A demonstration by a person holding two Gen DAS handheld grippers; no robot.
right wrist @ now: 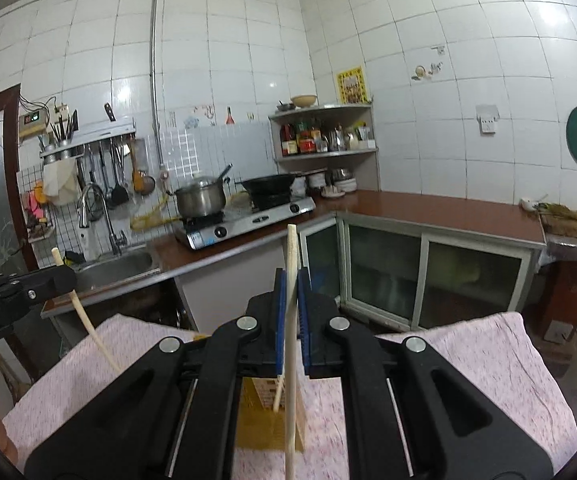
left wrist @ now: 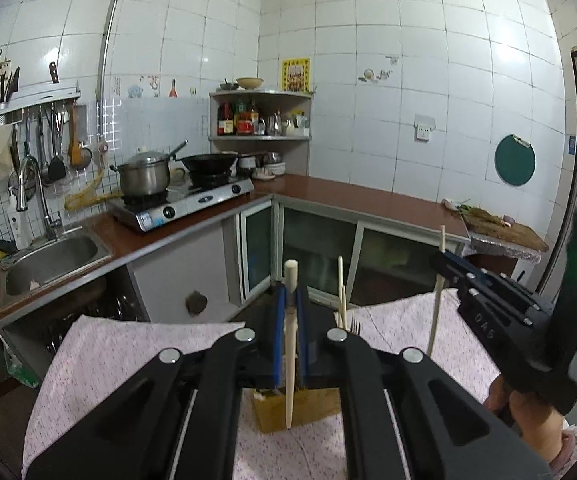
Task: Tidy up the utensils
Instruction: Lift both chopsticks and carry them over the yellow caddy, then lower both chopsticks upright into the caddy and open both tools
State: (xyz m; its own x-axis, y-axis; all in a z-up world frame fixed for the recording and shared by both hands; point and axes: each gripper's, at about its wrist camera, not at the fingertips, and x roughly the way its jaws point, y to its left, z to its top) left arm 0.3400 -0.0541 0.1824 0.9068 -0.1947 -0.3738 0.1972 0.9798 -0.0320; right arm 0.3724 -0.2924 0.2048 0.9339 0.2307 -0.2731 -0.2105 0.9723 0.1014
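My left gripper (left wrist: 291,300) is shut on a cream chopstick (left wrist: 290,360) and holds it upright above a tan utensil holder (left wrist: 296,408) on the pink cloth (left wrist: 136,360). More chopsticks (left wrist: 342,296) and a fork (left wrist: 354,325) stand in the holder. My right gripper (right wrist: 291,292) is shut on a second cream chopstick (right wrist: 290,360), held upright over a yellow slotted holder (right wrist: 266,412). The right gripper (left wrist: 448,266) also shows in the left wrist view with its chopstick (left wrist: 437,300). The left gripper (right wrist: 58,280) and its chopstick (right wrist: 88,328) show in the right wrist view.
A brown L-shaped counter (left wrist: 368,200) carries a gas stove (left wrist: 184,204) with a steel pot (left wrist: 144,174) and a wok (left wrist: 210,162). A sink (left wrist: 48,258) and tap are at left, a corner shelf (left wrist: 260,116) with bottles behind, a chopping board (left wrist: 504,228) at right.
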